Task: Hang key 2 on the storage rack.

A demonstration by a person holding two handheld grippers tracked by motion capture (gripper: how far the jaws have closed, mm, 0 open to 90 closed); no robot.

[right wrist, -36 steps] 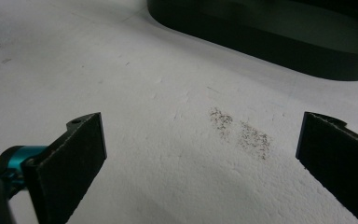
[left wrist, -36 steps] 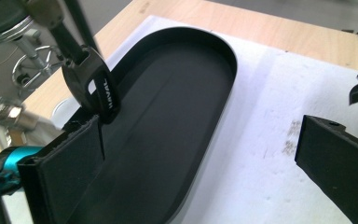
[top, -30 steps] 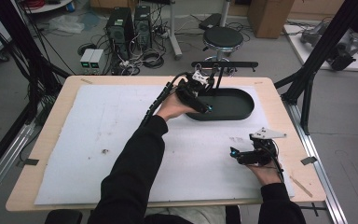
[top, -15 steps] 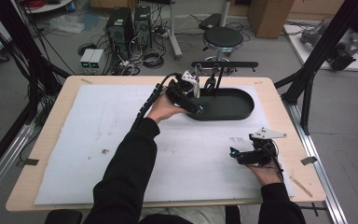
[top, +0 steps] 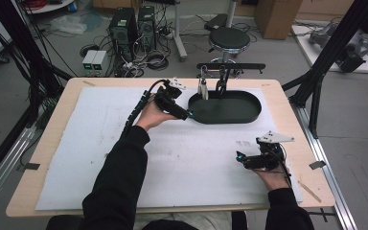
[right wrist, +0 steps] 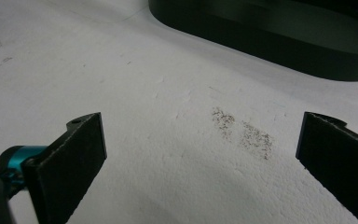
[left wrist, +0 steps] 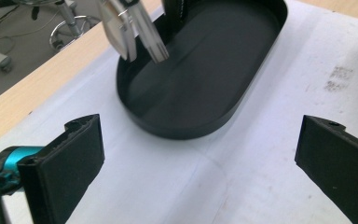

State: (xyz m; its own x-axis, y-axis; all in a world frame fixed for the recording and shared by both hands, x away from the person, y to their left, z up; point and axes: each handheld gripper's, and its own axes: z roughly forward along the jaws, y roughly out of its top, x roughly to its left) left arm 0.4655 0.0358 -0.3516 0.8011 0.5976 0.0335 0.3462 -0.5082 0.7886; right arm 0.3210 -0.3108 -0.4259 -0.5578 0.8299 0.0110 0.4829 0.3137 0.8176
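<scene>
Under both grippers spreads a white sheet [top: 100, 143] over the wooden table [top: 57, 177]. Ahead of the left gripper [top: 184, 115], whose jaws stand wide with nothing between them, lies a black oval tray [left wrist: 242, 88], just beyond its tips. Metal tongs [left wrist: 130, 28] hang over the tray's far rim. Near the right gripper [top: 239, 157], also wide and holding nothing, a dark smudge [right wrist: 247, 130] marks the sheet.

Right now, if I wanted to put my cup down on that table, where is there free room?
The wide left stretch of the white sheet is bare, bordered by the table edge and the left arm. The middle strip between the black tray and the right claw is also free. It is crowded at the far edge, where hanging tools dip into the tray beside the left claw.
</scene>
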